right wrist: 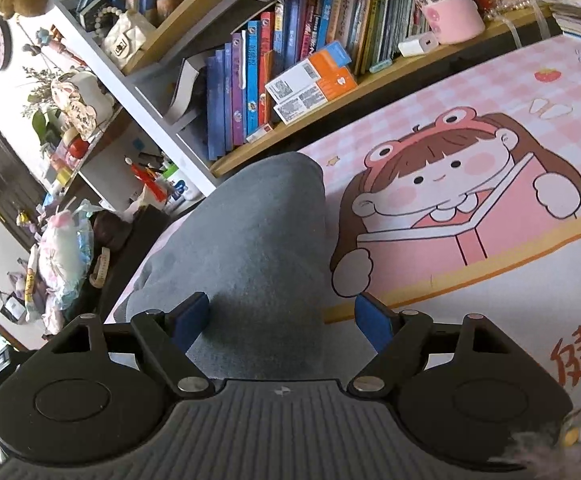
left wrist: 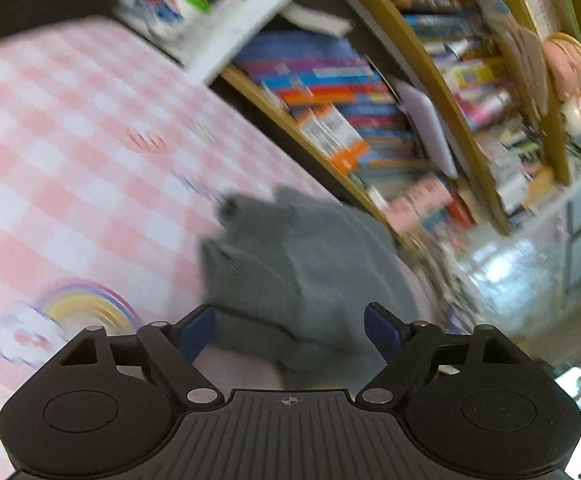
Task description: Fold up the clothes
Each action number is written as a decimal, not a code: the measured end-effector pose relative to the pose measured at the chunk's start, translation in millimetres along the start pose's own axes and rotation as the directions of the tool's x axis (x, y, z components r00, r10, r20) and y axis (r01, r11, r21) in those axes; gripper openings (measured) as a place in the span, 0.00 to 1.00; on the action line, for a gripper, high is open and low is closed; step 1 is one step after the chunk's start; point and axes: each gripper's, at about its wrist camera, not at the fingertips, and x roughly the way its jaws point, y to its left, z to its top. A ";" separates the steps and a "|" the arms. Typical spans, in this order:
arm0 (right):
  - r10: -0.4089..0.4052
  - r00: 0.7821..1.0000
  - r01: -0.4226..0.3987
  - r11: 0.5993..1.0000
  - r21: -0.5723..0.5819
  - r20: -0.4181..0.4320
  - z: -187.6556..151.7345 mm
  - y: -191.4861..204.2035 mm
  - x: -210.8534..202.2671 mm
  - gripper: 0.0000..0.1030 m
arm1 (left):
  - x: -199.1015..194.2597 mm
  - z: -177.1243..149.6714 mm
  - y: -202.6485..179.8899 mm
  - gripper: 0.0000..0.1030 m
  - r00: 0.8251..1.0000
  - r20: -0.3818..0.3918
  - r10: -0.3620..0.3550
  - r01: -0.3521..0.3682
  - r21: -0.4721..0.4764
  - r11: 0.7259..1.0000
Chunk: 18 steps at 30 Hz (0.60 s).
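Pink checked desk mat (right wrist: 510, 92) fronts crowded bookshelves (right wrist: 290, 60). Grey garment (right wrist: 250, 240) lies bunched near its shelf-side edge. Left gripper (left wrist: 290, 332) and right gripper (right wrist: 282, 320) both spread, holding nothing. Recommend pinching opposite corners, then flattening before folding.

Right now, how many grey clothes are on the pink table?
1. A single grey garment lies bunched on the pink checked mat, near the edge beside the bookshelf. The left wrist view shows the same garment. More clothes could be outside both views.

Black tongs (left wrist: 289, 330), blue pads (right wrist: 189, 322)
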 end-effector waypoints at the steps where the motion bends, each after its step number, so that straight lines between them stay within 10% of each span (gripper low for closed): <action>1: 0.001 1.000 -0.001 1.000 0.003 -0.002 -0.1 -0.1 0.2 0.76 | 6.0 -1.8 0.7 0.83 1.000 -0.023 -0.016 0.016 -0.025 1.000; 10: 0.008 1.000 -0.008 1.000 0.009 -0.020 0.0 0.5 2.9 0.76 | 44.3 10.0 4.4 0.89 0.999 0.034 -0.042 0.047 -0.173 0.984; 18: 0.036 0.998 -0.033 0.998 0.054 -0.045 -3.2 0.1 11.0 0.68 | 68.6 19.8 -4.6 0.83 0.998 0.063 -0.028 0.036 -0.123 0.992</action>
